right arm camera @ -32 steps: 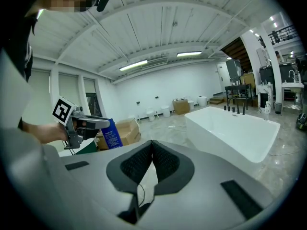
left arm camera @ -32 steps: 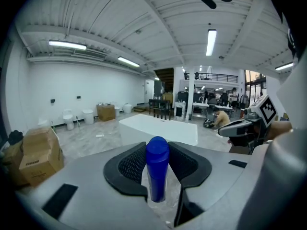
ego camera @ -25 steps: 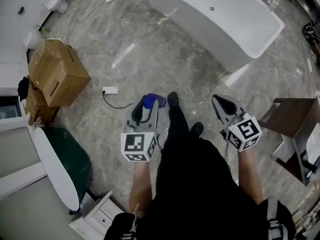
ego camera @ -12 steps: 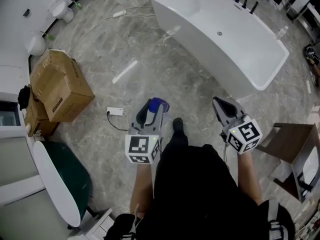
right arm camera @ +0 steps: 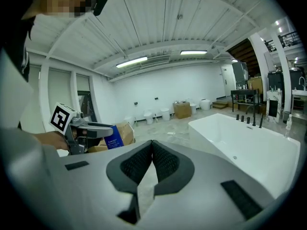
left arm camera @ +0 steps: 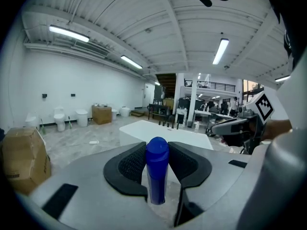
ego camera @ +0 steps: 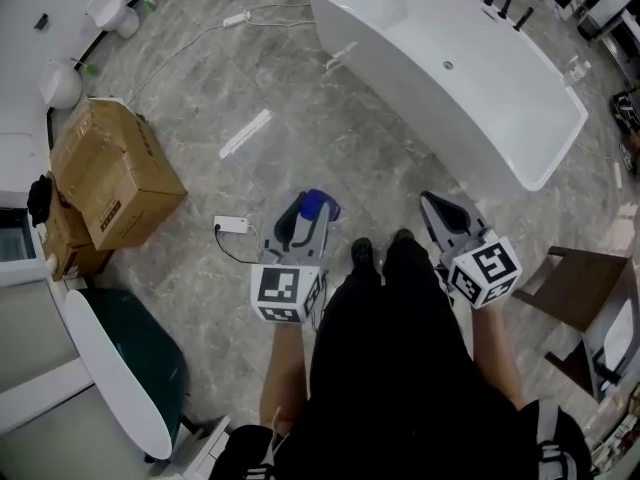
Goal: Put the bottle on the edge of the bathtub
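From the head view, the left gripper [ego camera: 303,220] sits near centre, pointing toward 12 o'clock, with the blue bottle [ego camera: 315,204] clamped at its tips. The right gripper [ego camera: 437,212] is level with it at 3 o'clock of the bottle. The white bathtub [ego camera: 420,96] lies across the grey marble floor [ego camera: 300,118] at 1 o'clock, well apart from both grippers. A cardboard box [ego camera: 115,173] stands at 9 o'clock, and a small white adapter [ego camera: 230,225] with its cable lies just at 9 o'clock of the left gripper.

In the left gripper view, the bottle stands upright between the two ribbed pads, which press on its sides below the rounded cap; the jaws are spread about as wide as the bottle. The bathtub shows behind it at 12 o'clock, and the right gripper is at 3 o'clock.

In the right gripper view, the jaws are closed tip to tip with nothing between them. The bathtub fills 3 o'clock; the left gripper and its bottle show at 9 o'clock.
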